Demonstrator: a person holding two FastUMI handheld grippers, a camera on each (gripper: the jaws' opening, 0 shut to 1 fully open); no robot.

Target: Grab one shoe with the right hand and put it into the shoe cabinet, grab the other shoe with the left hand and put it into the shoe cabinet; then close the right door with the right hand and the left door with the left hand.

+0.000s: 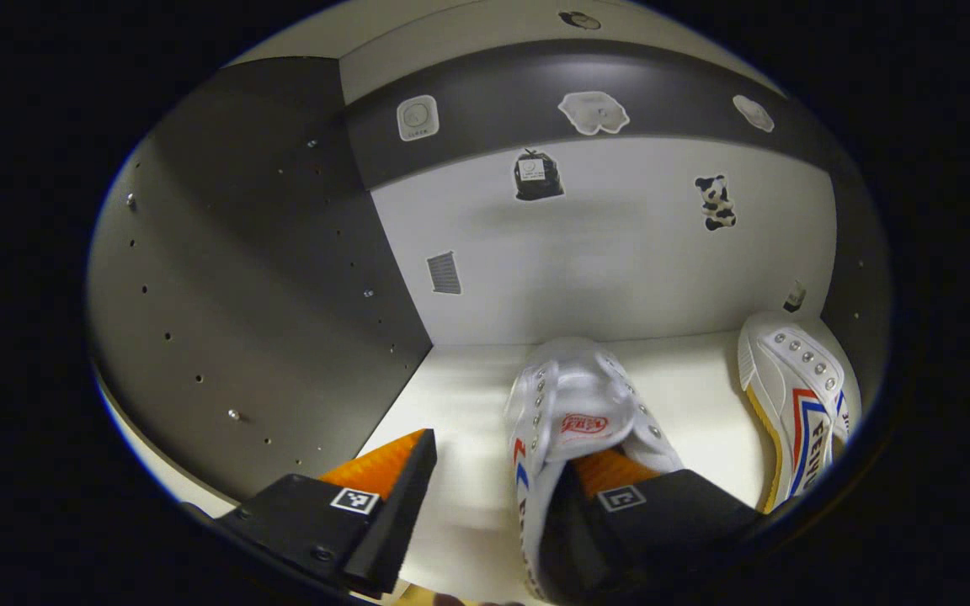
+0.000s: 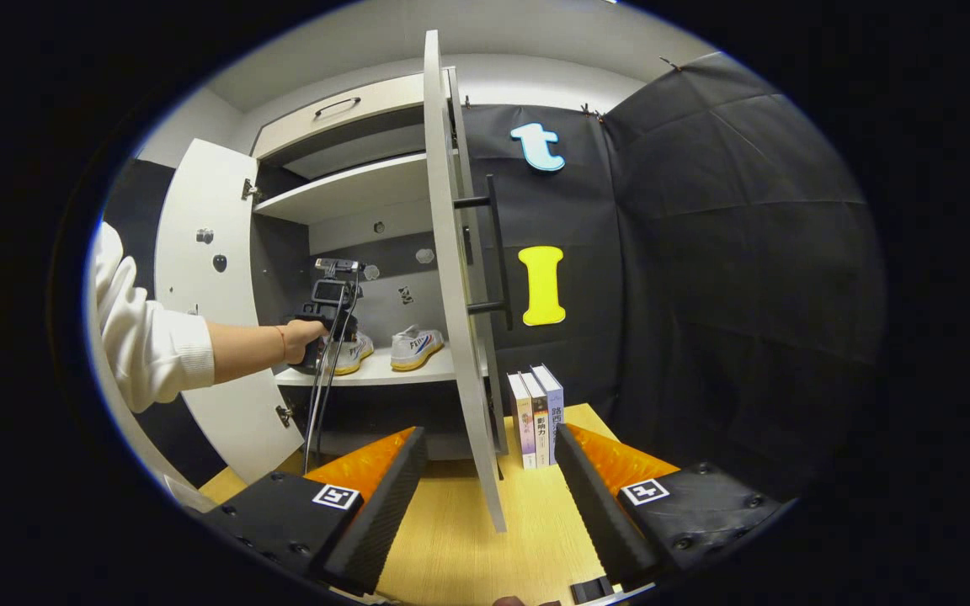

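Left gripper (image 1: 493,497) reached deep into the grey-walled shoe cabinet (image 1: 249,286), jaws spread wide. One finger (image 1: 620,497) tucked inside the opening of a white canvas sneaker with red and blue side stripes (image 1: 573,412), the other finger (image 1: 384,471) well out to the side over bare shelf; so not pinching, probably just let go. Sneaker resting on the white shelf (image 1: 468,379), mid-width, long axis running front to back, toe toward the back wall, heel toward the shelf's front edge. Second matching white sneaker (image 1: 796,396) lying near the shelf's right end, close by the right side wall, also lengthwise front to back, tipped so its striped side faced up. Apart from each other, roughly parallel: placed that way, likely, so both clear the doors.

Right gripper (image 2: 489,488) held back outside over the light wooden worktop (image 2: 451,539), jaws spread, gripping nothing, facing the edge of the white right door (image 2: 451,278), standing open with its dark bar handle (image 2: 493,252) outward; well placed for the closing push to come. White left door (image 2: 199,278) swung open too. A hand (image 2: 304,337) in a white sleeve carrying the left gripper at shelf level. Three upright books (image 2: 535,417) standing at the worktop's far edge, just beside the right door.
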